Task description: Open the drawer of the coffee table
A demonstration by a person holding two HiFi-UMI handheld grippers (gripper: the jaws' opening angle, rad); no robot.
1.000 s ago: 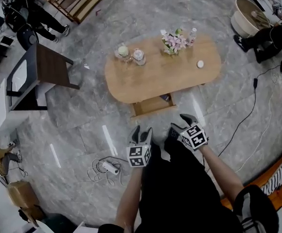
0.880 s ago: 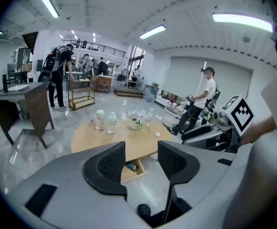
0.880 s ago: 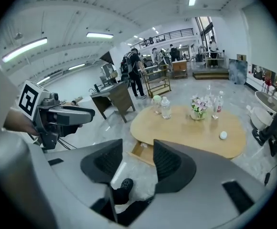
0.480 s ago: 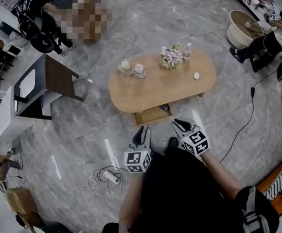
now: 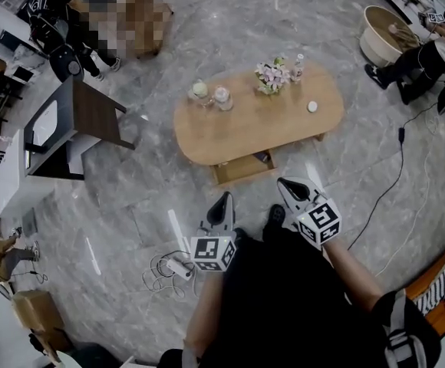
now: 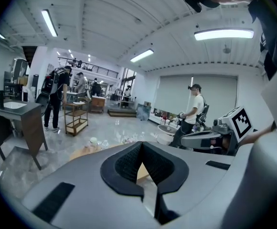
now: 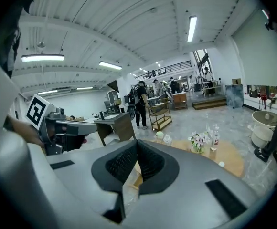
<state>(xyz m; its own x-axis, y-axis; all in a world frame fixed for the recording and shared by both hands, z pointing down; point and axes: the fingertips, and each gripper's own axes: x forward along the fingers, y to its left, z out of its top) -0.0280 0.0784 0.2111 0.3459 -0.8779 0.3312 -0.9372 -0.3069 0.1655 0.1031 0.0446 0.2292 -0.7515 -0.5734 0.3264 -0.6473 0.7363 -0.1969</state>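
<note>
The oval wooden coffee table (image 5: 257, 129) stands on the grey floor ahead of me. Its drawer (image 5: 243, 167) is pulled out from the near side, with a small dark thing inside. My left gripper (image 5: 222, 205) and right gripper (image 5: 290, 187) hang in the air side by side, short of the drawer and touching nothing. Both are shut and empty. In the left gripper view the shut left gripper (image 6: 141, 149) points over the table (image 6: 83, 151). In the right gripper view the shut right gripper (image 7: 136, 148) points toward the table (image 7: 229, 159).
On the table stand a flower bunch (image 5: 272, 73), a bottle (image 5: 298, 67), two jars (image 5: 201, 90) and a small white disc (image 5: 312, 106). A dark side desk (image 5: 77, 125) is at left, a power strip with cable (image 5: 175, 265) lies near my feet, and a basin (image 5: 384, 33) and people stand around.
Both grippers have lifted away from the drawer toward me and their jaws have closed. The drawer stays pulled out.
</note>
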